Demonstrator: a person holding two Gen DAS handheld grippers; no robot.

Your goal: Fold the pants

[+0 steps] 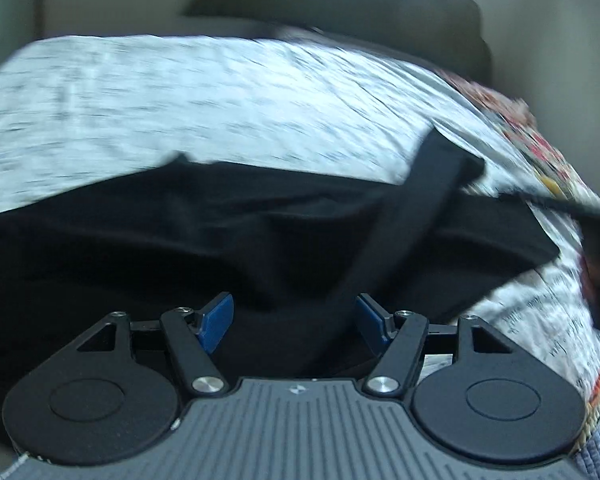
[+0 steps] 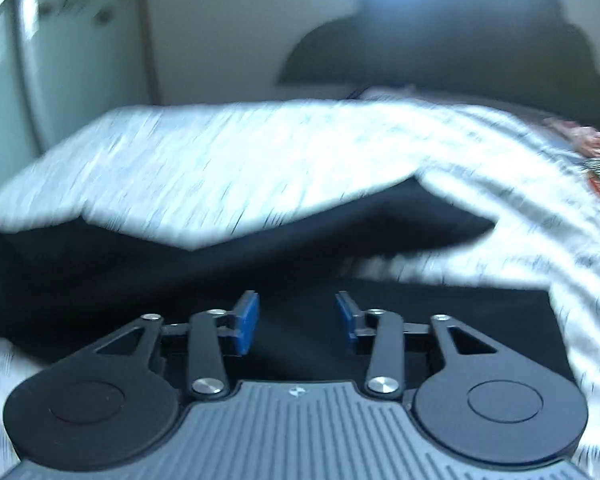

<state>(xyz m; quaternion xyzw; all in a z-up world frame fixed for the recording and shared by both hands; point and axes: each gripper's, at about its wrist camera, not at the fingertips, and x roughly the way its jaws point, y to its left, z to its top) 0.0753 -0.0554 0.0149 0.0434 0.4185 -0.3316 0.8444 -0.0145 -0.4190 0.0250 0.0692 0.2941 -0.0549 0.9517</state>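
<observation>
Black pants point(image 1: 180, 240) lie spread on a bed with a white, text-printed sheet point(image 1: 180, 100). A black strap or band of the pants point(image 1: 416, 208) runs diagonally up from the right side of my left gripper. My left gripper point(image 1: 296, 322) is open, its blue pads point(image 1: 216, 320) low over the black fabric, holding nothing. In the right wrist view the pants point(image 2: 260, 248) fill the near part of the bed, and my right gripper point(image 2: 296, 320) is open just above them. Both views are blurred.
A colourful patterned quilt point(image 1: 540, 152) lies along the bed's right edge. A dark rounded headboard point(image 2: 460, 40) and pale wall stand behind the bed. The white sheet point(image 2: 260, 152) extends beyond the pants.
</observation>
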